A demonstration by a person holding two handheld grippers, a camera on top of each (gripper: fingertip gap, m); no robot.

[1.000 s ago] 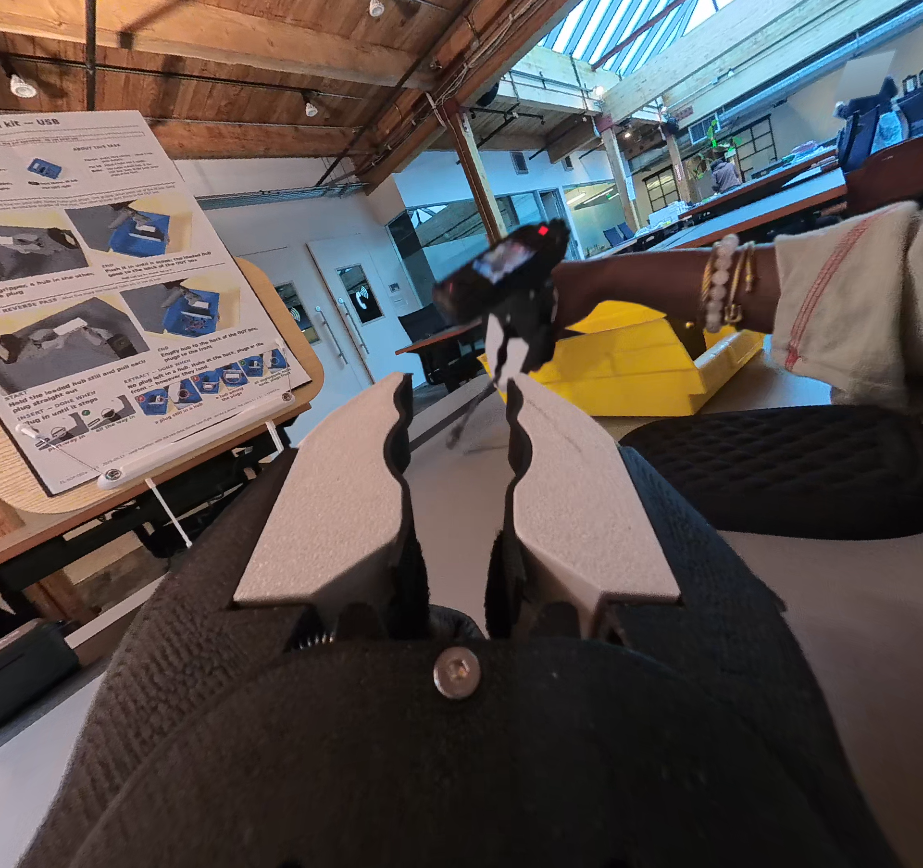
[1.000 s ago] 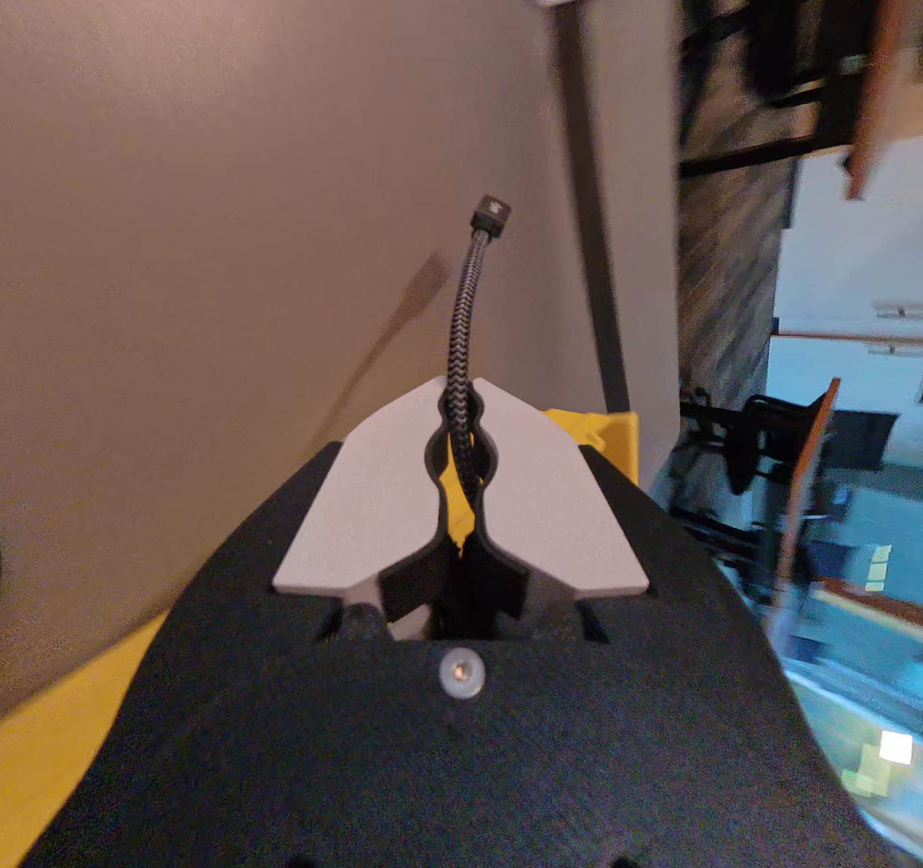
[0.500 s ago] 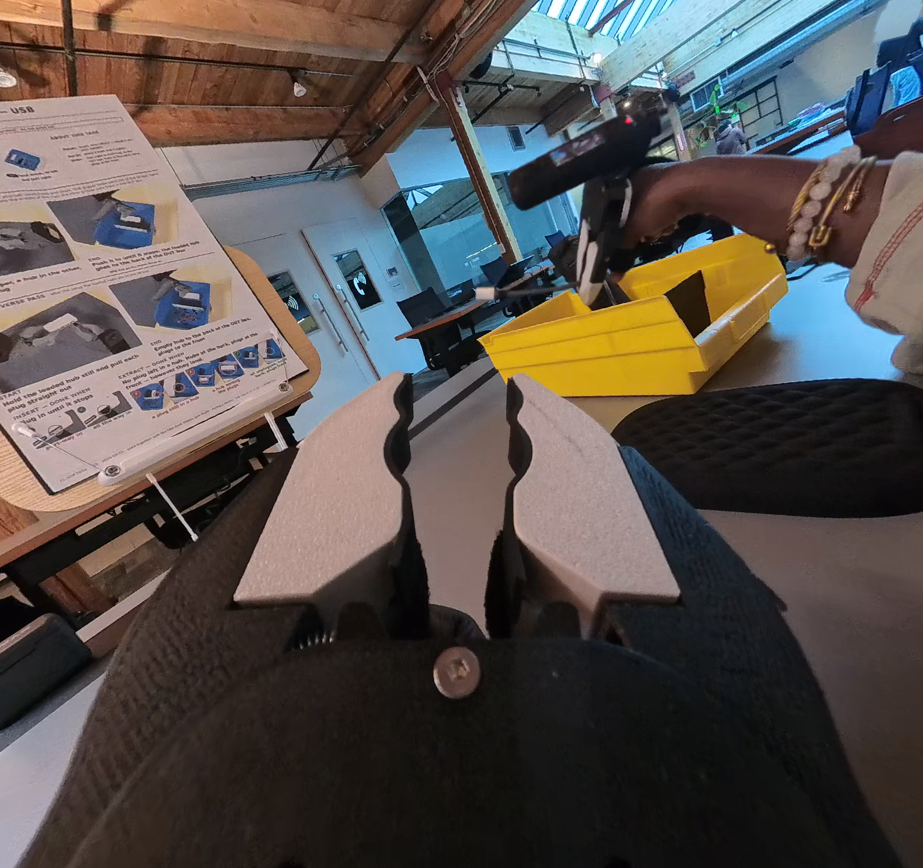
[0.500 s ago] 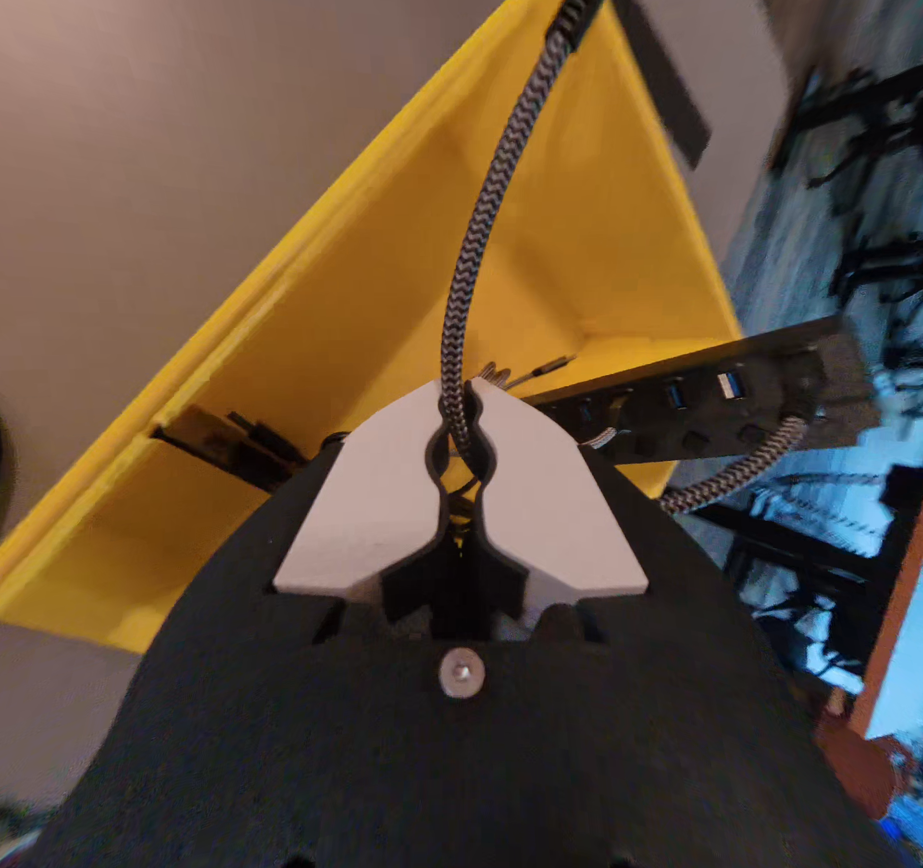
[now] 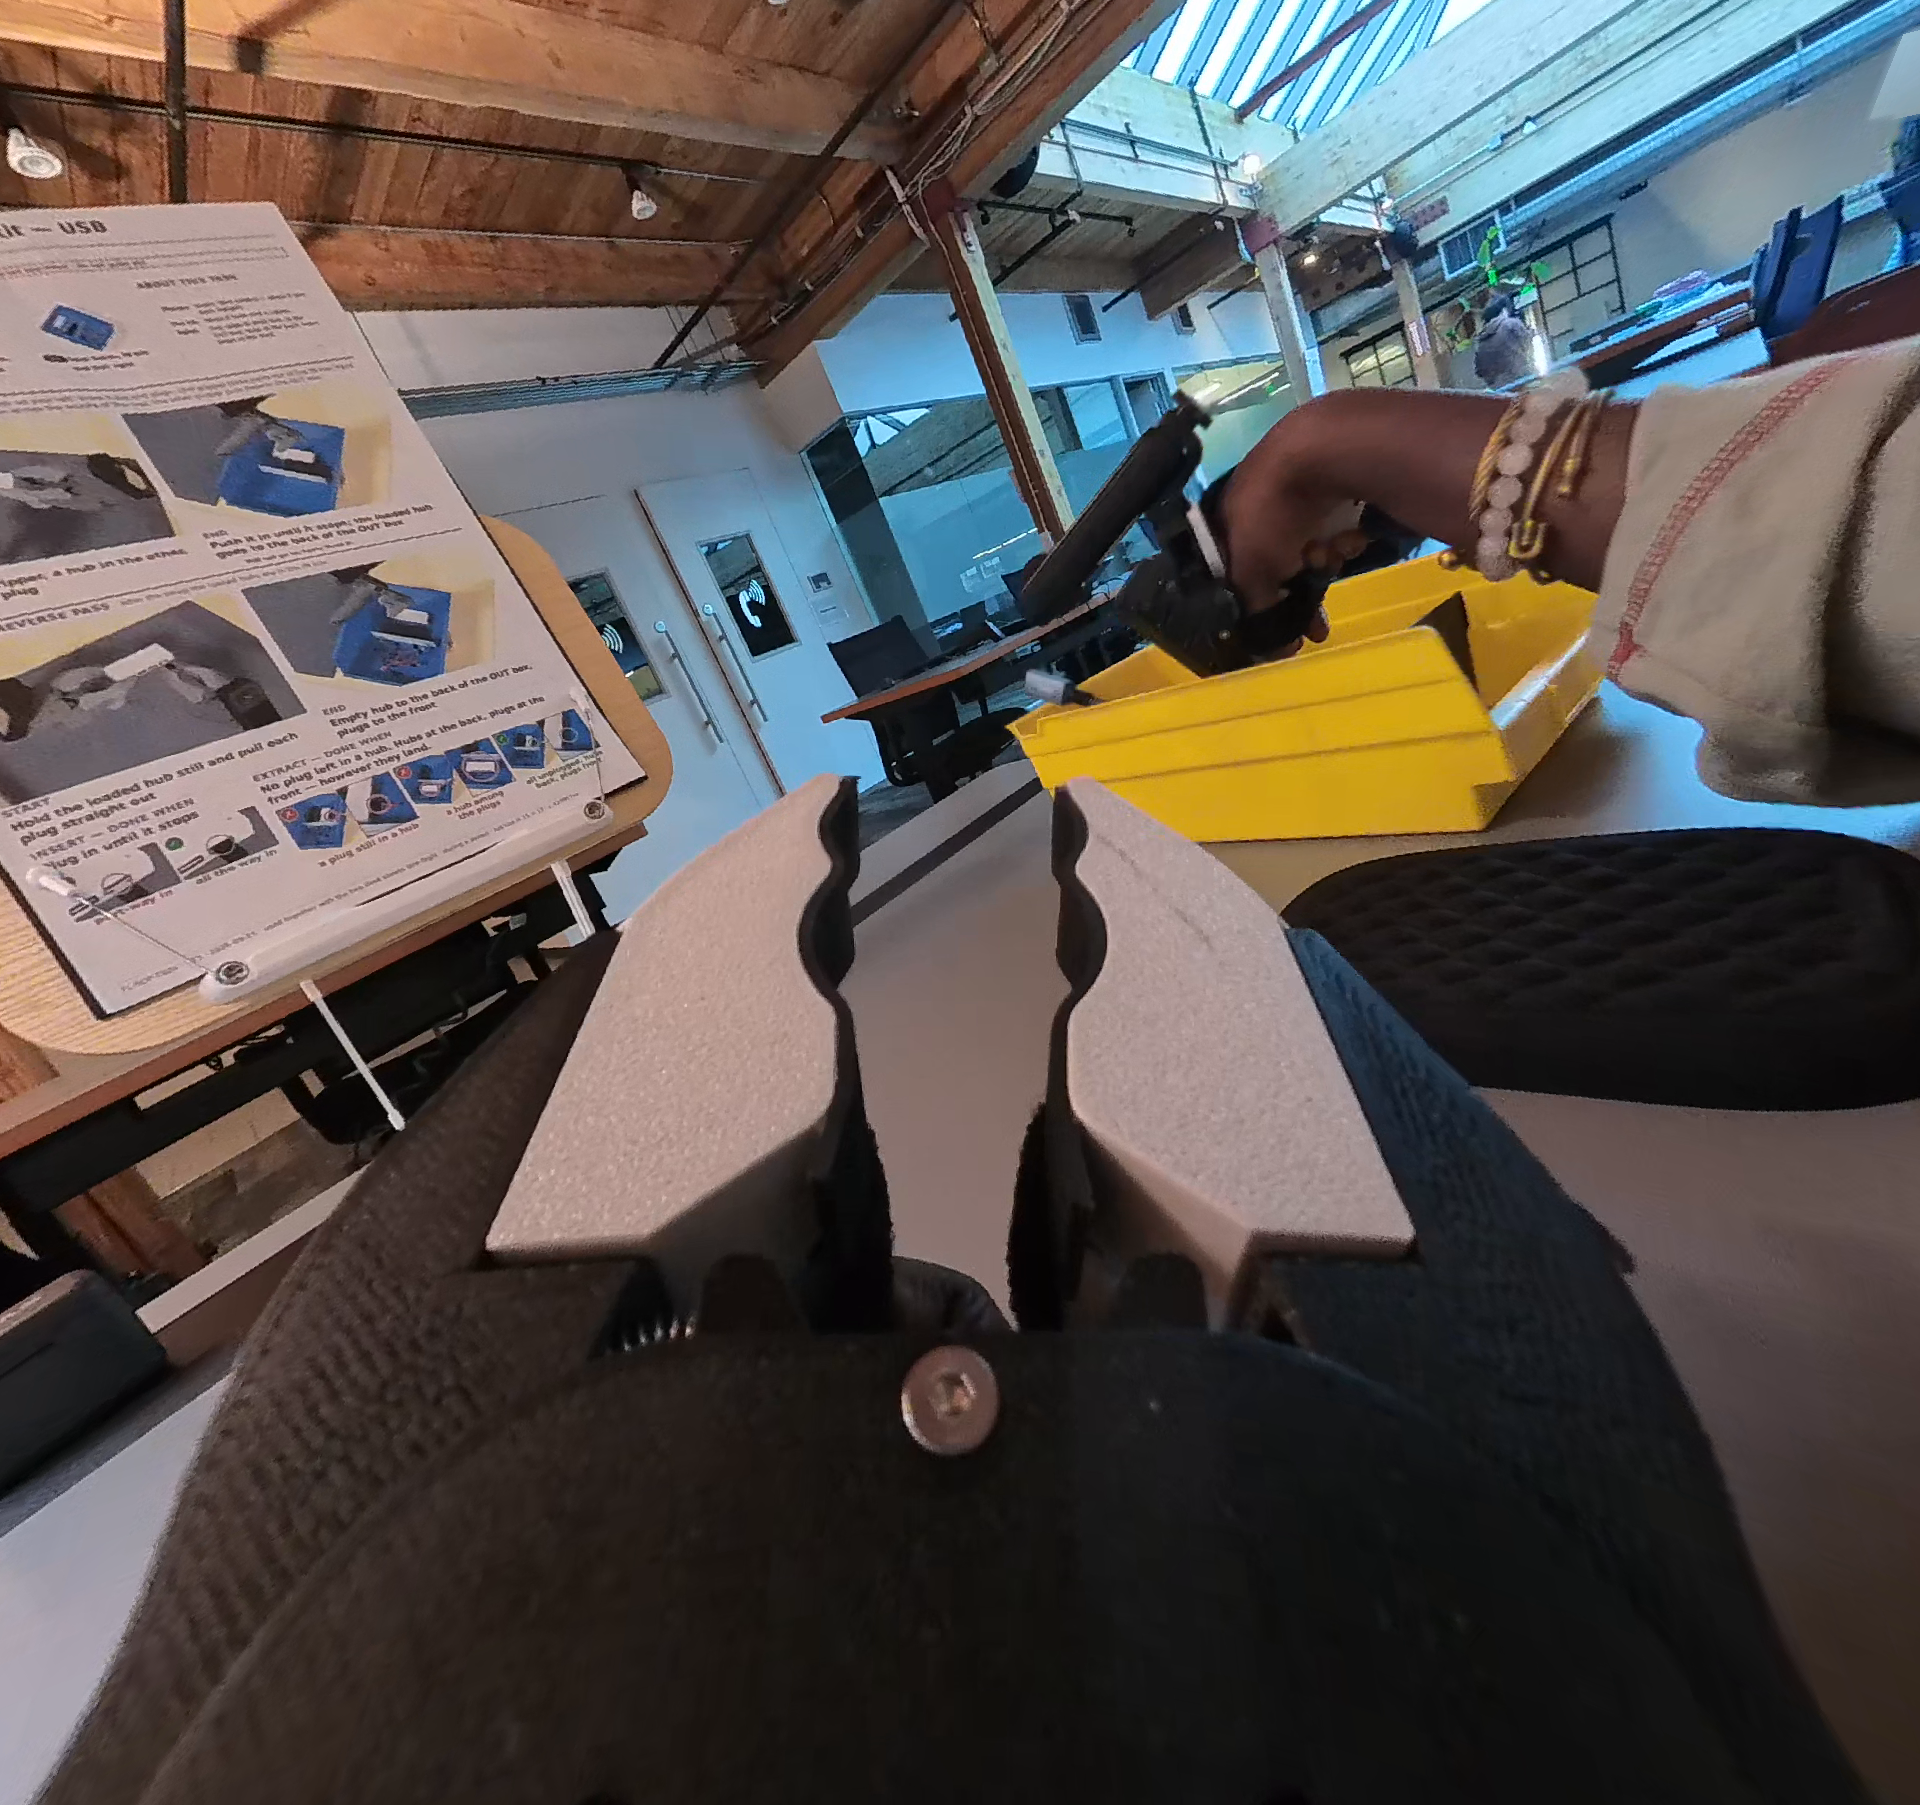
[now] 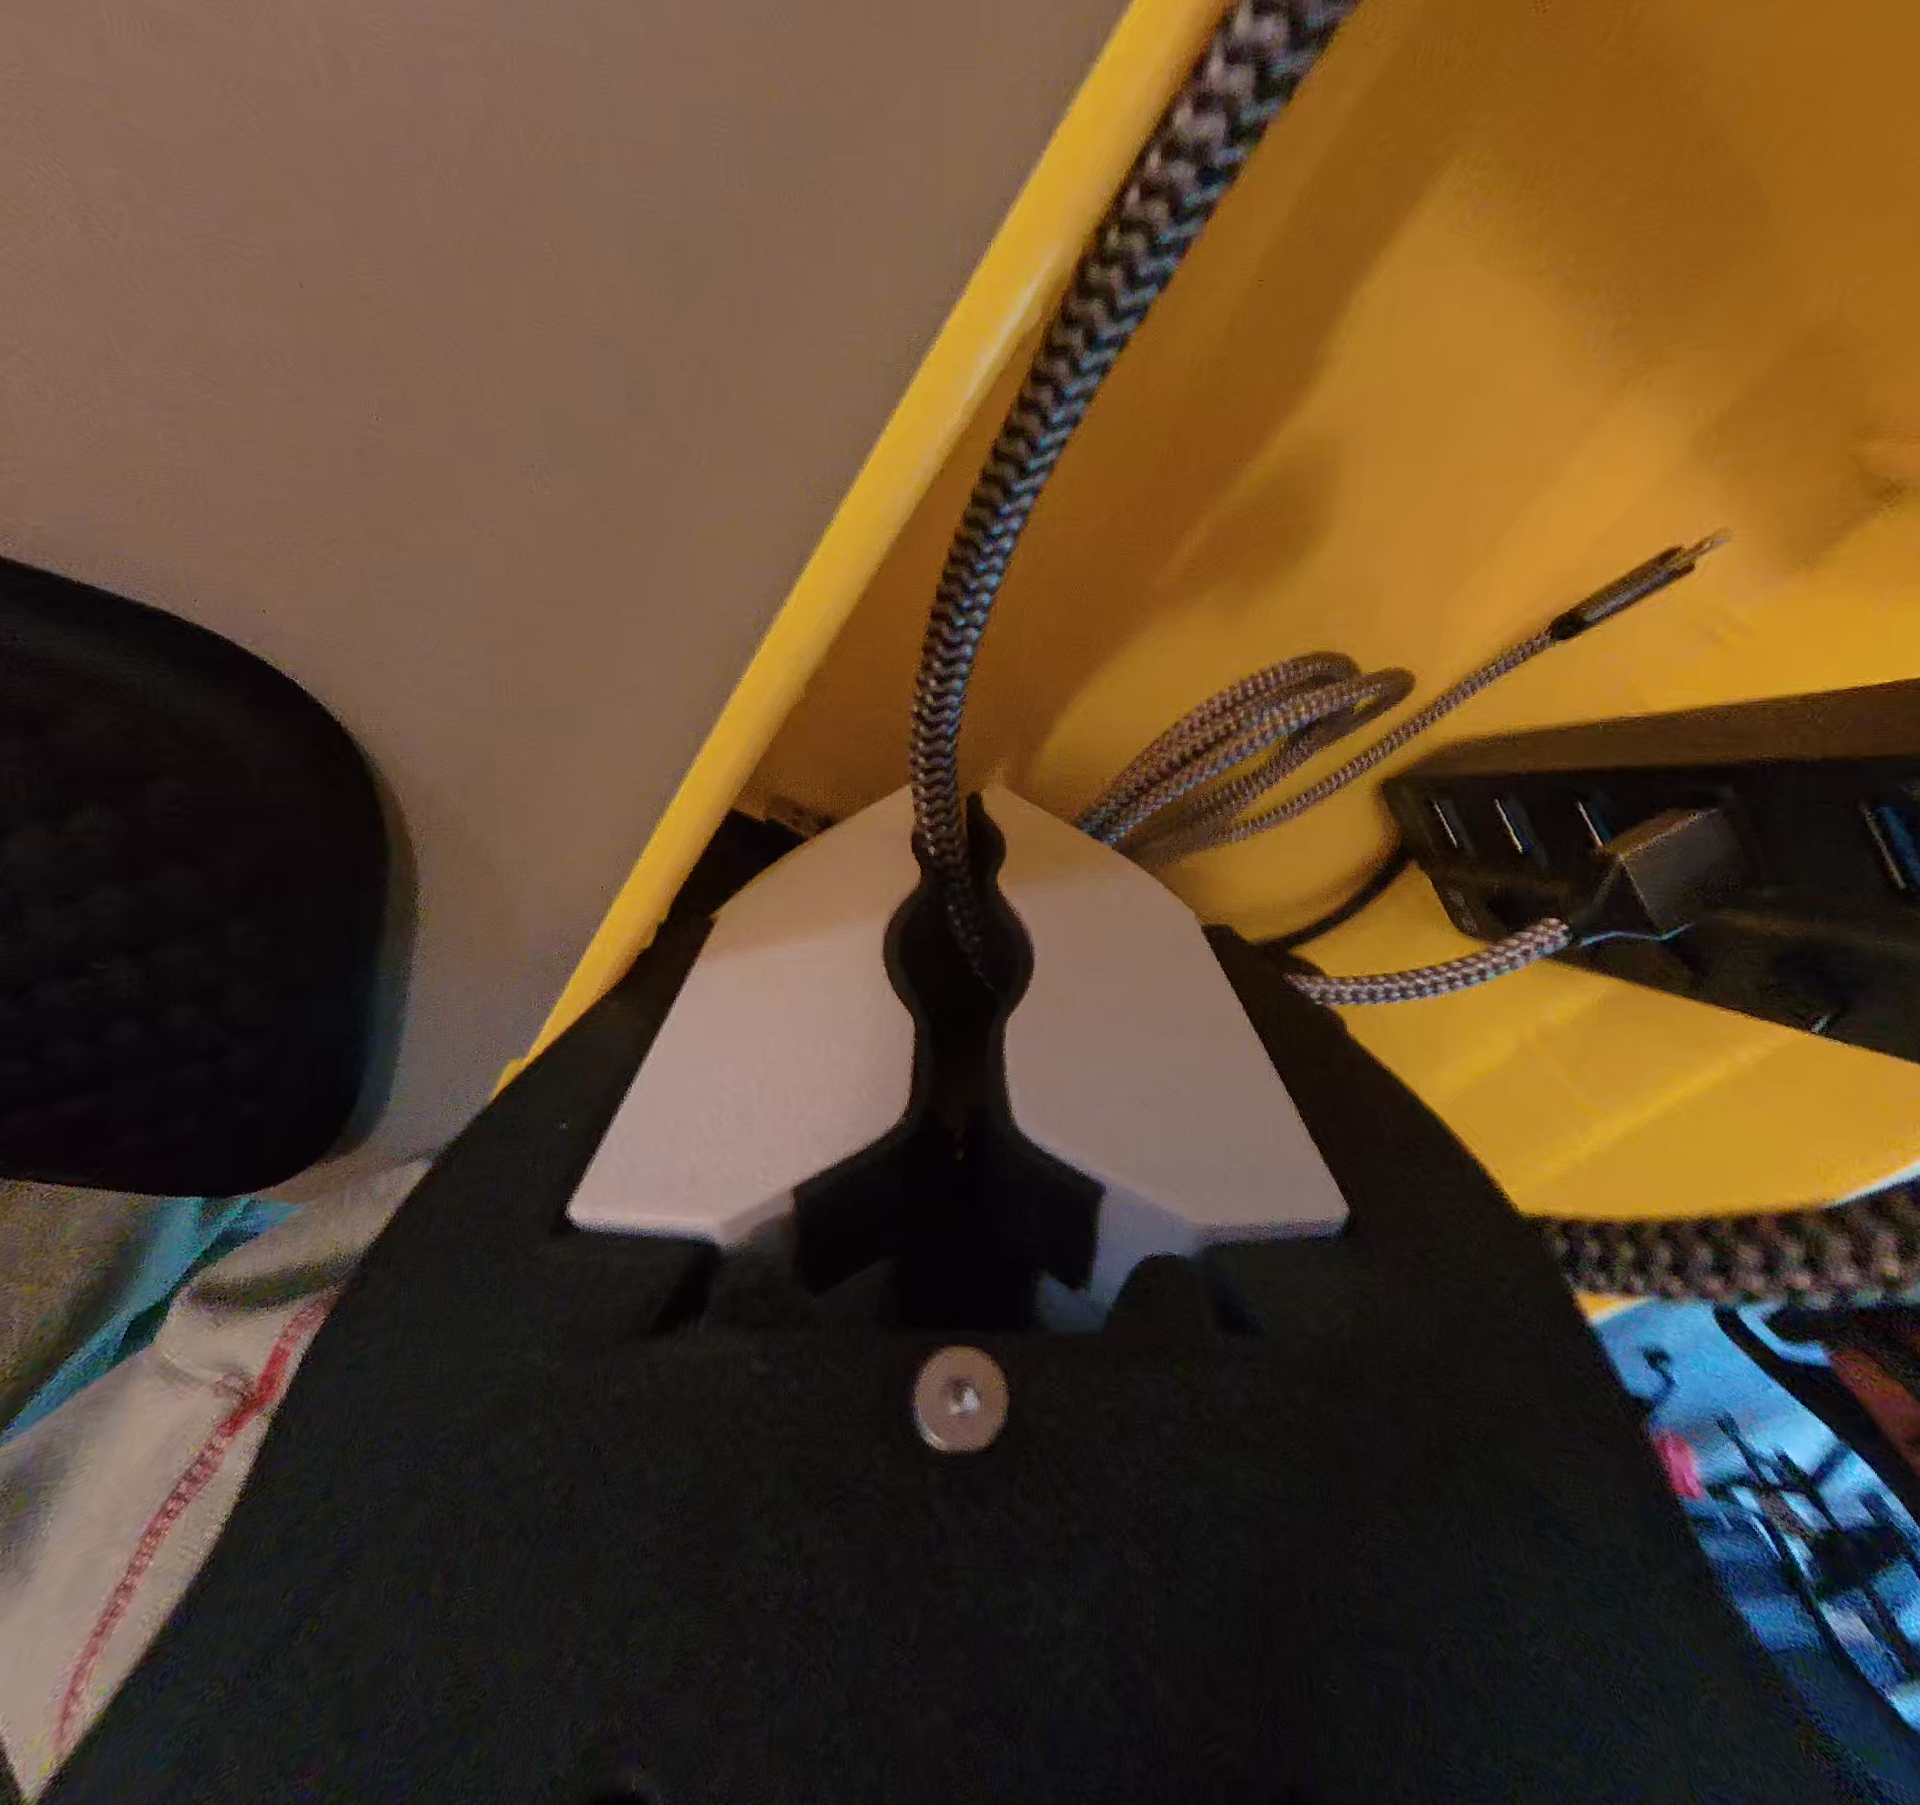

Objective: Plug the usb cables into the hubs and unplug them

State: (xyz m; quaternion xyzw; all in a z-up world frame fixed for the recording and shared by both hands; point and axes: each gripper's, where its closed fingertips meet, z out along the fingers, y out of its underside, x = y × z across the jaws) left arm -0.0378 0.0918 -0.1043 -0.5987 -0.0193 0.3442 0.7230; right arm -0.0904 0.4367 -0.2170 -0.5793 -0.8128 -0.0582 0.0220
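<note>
The left tongs (image 5: pixel 954 924) rest low over the grey surface (image 5: pixel 1662 1236) with a clear gap between their two grey fingers (image 5: pixel 707 1007) and nothing held in it. Just to their right lies a black quilted pad (image 5: pixel 1621 966). To the left, beyond the surface's edge, a printed instruction sheet (image 5: pixel 260 592) leans on a tilted wooden board (image 5: pixel 623 779).

Farther along the surface sits a yellow bin (image 5: pixel 1299 747). A hand (image 5: pixel 1288 529), with bracelets at the wrist and a pale sleeve (image 5: pixel 1766 592) behind it, holds the right tongs (image 5: pixel 1195 612) tipped down over the bin's near wall; from here their tips are hidden.

In the right wrist view the right tongs (image 6: pixel 961 820) are pinched together on a braided usb cable (image 6: pixel 997 508), which rises from between the fingertips and curves up and right out of the top of the picture, its far end blurred. Past the fingers, inside the yellow bin (image 6: pixel 1455 353), a black hub (image 6: pixel 1683 820) lies at right with a row of ports showing and one plug (image 6: pixel 1662 872) seated in it. A loose coil of braided cable (image 6: pixel 1247 737) lies on the bin floor beside the hub, one free connector (image 6: pixel 1631 592) pointing up and right.
</note>
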